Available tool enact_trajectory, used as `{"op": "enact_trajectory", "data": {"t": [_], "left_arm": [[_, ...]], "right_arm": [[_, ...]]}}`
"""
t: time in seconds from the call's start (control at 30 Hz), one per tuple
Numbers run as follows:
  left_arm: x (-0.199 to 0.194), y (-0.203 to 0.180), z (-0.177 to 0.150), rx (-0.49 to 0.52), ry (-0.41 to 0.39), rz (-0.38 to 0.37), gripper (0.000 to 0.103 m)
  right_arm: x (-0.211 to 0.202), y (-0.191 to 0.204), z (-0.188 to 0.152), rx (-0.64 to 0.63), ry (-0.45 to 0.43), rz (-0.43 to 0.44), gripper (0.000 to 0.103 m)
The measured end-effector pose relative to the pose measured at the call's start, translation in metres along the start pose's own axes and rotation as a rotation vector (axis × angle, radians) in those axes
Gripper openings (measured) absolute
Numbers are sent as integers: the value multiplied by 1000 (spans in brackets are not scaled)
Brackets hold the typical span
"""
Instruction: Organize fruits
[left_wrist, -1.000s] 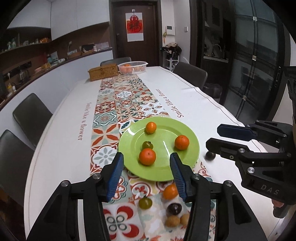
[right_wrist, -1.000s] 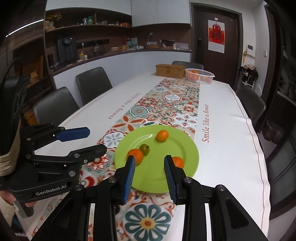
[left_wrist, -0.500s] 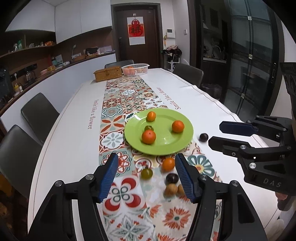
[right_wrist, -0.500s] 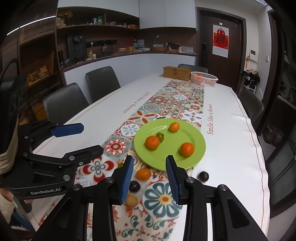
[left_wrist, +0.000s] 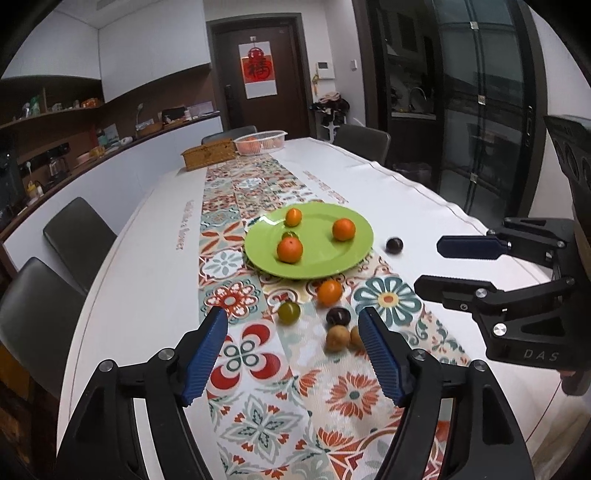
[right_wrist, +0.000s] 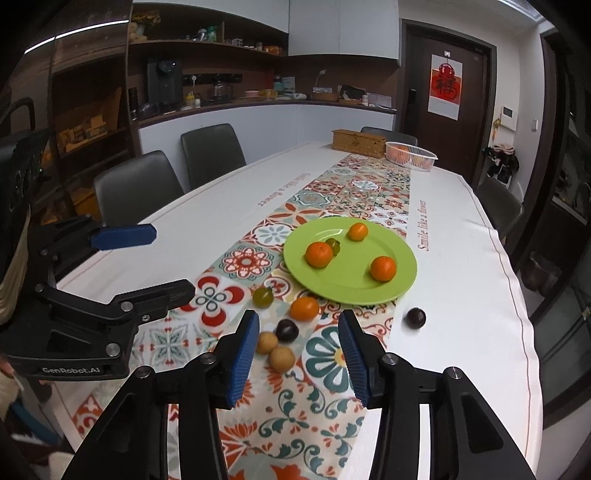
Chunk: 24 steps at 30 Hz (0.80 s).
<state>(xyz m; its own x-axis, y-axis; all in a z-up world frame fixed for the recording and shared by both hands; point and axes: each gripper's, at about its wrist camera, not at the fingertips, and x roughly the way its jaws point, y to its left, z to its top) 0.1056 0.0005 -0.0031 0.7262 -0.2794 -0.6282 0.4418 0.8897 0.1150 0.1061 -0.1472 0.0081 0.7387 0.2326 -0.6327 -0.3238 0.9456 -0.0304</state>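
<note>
**A:** Start at the left. What is the left claw (left_wrist: 291, 354) doing?

**B:** It hangs above the patterned runner (left_wrist: 255, 417) with its blue pads spread wide and nothing between them. I judge it is held back and high so the whole spread of fruit stays in sight before a pick.

**A:** And just ahead of it?

**B:** Loose fruit on the desk (left_wrist: 147, 266): a green fruit (left_wrist: 288, 312), then an orange (left_wrist: 330, 292), a dark plum (left_wrist: 338, 316) and two brown fruits (left_wrist: 337, 339) touching each other. They lie just short of the green plate (left_wrist: 317, 258), so they look like the ones not yet sorted.

**A:** The plate itself?

**B:** It carries three oranges and one small green fruit, well apart from each other. It seems to be the collecting spot.

**A:** Further right?

**B:** A second dark plum (right_wrist: 416, 317) sits alone on the white cloth, beside the plate's rim. The right claw (right_wrist: 299, 354) is also spread and empty, aimed at the brown pair and the plum near them, likely lining up a grasp.
</note>
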Motion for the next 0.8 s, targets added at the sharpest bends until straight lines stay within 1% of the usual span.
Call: {"op": "enact_trajectory", "data": {"t": [0.1, 0.2, 0.4, 0.57, 0.63, 0.8], "left_arm": [[7, -2, -7, 13, 22, -28, 73], [13, -5, -11, 43, 28, -53, 73], [20, -12, -20, 133, -1, -60, 72], [30, -14, -25, 179, -1, -89, 65], [35, -15, -27, 198, 3, -107, 63], [47, -15, -32, 235, 24, -156, 54]], "right_arm": [[4, -1, -8, -2, 11, 0, 46], [8, 0, -13, -7, 22, 4, 46], [15, 6, -24, -67, 31, 4, 46], [27, 9, -30, -107, 48, 3, 46], [30, 10, -32, -119, 50, 1, 46], [41, 13, -36, -150, 57, -2, 45]]}}
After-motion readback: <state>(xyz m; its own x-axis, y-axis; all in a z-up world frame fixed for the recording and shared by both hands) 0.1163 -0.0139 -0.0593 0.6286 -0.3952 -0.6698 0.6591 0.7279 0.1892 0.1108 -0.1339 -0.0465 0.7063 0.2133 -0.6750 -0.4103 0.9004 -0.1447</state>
